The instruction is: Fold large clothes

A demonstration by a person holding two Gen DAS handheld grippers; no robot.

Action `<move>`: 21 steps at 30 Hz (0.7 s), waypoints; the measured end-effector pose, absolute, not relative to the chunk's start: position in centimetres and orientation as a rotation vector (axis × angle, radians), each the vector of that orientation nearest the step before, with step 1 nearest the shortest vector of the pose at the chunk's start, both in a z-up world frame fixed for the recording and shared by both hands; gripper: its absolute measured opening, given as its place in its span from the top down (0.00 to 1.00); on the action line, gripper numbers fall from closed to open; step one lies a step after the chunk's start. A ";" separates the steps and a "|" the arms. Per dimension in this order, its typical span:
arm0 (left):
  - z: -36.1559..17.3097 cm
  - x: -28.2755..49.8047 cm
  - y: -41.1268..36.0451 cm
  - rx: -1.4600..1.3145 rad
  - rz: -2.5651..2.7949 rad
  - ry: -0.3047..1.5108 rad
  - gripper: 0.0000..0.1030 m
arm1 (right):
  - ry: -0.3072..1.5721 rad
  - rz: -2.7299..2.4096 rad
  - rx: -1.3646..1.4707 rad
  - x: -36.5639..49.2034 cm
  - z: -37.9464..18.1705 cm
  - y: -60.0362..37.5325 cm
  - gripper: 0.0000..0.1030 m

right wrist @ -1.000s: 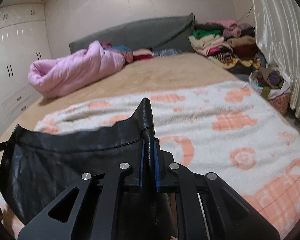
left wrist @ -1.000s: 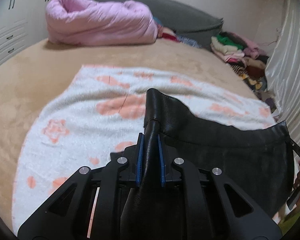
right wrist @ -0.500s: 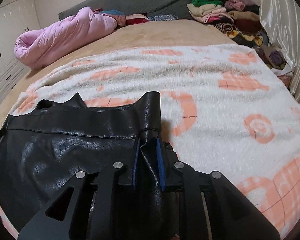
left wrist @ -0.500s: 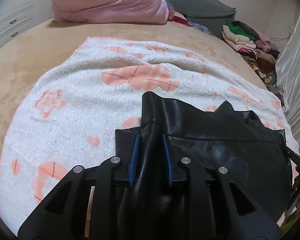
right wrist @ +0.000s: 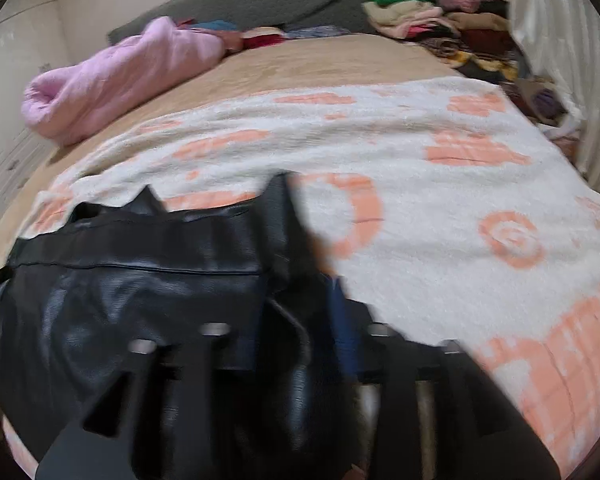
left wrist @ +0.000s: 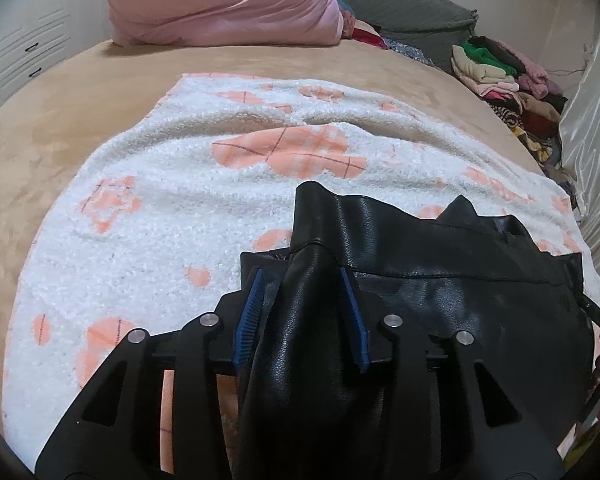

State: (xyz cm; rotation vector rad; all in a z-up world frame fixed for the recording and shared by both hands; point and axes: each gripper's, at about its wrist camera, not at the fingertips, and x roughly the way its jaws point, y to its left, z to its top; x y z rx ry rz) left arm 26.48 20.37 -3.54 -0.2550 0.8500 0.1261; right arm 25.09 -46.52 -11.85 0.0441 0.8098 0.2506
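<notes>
A black leather garment (left wrist: 440, 300) lies spread over the near end of a white blanket with orange patterns (left wrist: 160, 220) on the bed. My left gripper (left wrist: 302, 304) straddles a raised fold at the garment's left corner. Its jaws are opening and the blue pads (left wrist: 250, 312) stand clear of the leather. In the blurred right wrist view the same garment (right wrist: 120, 300) fills the lower left. My right gripper (right wrist: 300, 312) is over its right corner, jaws opening, with a fold still between them and one blue pad (right wrist: 340, 320) showing.
A rolled pink duvet (left wrist: 220, 4) and a grey headboard cushion (left wrist: 412, 4) lie at the far end of the beige bed (left wrist: 60, 120). Stacked clothes (left wrist: 500, 76) sit at the far right beside a pale curtain (left wrist: 592, 120). White cupboards (left wrist: 20, 40) stand on the left.
Both grippers have sunk toward the blanket with the garment's corners and gone from shut to parted. The leather now rests on the blanket instead of hanging taut between them.
</notes>
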 end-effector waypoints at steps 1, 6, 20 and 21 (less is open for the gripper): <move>-3.4 26.3 20.4 -0.249 0.133 0.853 0.59 | 0.812 0.264 0.079 24.9 -11.8 -47.1 0.42; -2.9 24.8 20.8 -0.246 0.134 0.856 0.33 | 0.740 0.268 0.059 21.8 -9.3 -47.0 0.33; -3.6 21.9 22.6 -0.333 0.073 0.916 0.17 | 0.728 0.656 -0.222 8.6 -8.4 -30.6 0.68; -3.5 21.8 22.7 -0.334 0.069 0.916 0.17 | 0.741 0.658 -0.222 8.5 -8.7 -30.2 0.69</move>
